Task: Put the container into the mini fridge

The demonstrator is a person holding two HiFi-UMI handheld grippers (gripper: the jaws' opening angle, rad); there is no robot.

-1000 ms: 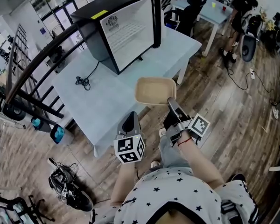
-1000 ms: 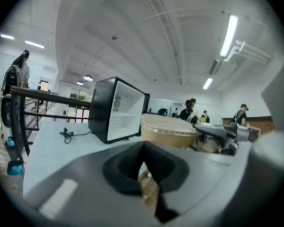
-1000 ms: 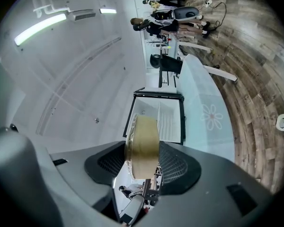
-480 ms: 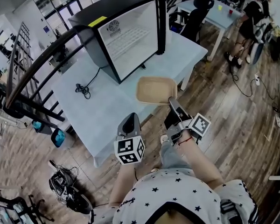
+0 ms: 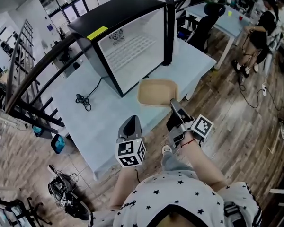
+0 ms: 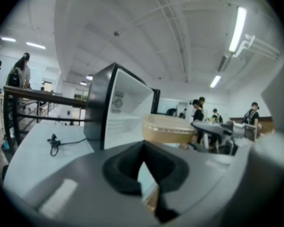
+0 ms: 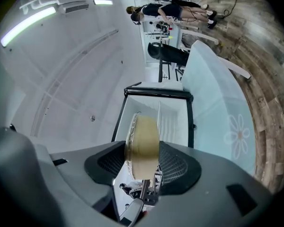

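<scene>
The black mini fridge point(image 5: 128, 44) stands on the pale blue table point(image 5: 94, 117) with its door point(image 5: 168, 25) swung open and a white wire shelf inside. A tan shallow container point(image 5: 157, 92) hangs above the table's near edge, just in front of the fridge opening. My right gripper point(image 5: 174, 104) is shut on its near rim; in the right gripper view the container point(image 7: 143, 145) sits edge-on between the pads, with the fridge point(image 7: 156, 110) straight ahead. My left gripper point(image 5: 131, 123) is lower left of the container, shut and holding nothing. The left gripper view shows the container point(image 6: 173, 129) to the right of the fridge point(image 6: 116, 105).
A black power cord point(image 5: 83, 100) lies on the table left of the fridge. A dark railing point(image 5: 38, 72) runs behind the table. A second table point(image 5: 227, 18), a chair point(image 5: 203, 20) and a person point(image 5: 260, 30) are at the far right. Wooden floor lies below.
The fridge and table have drawn a little closer and shifted right in view. The container stays in the right gripper, now slightly nearer the fridge opening. The left gripper holds its place.
</scene>
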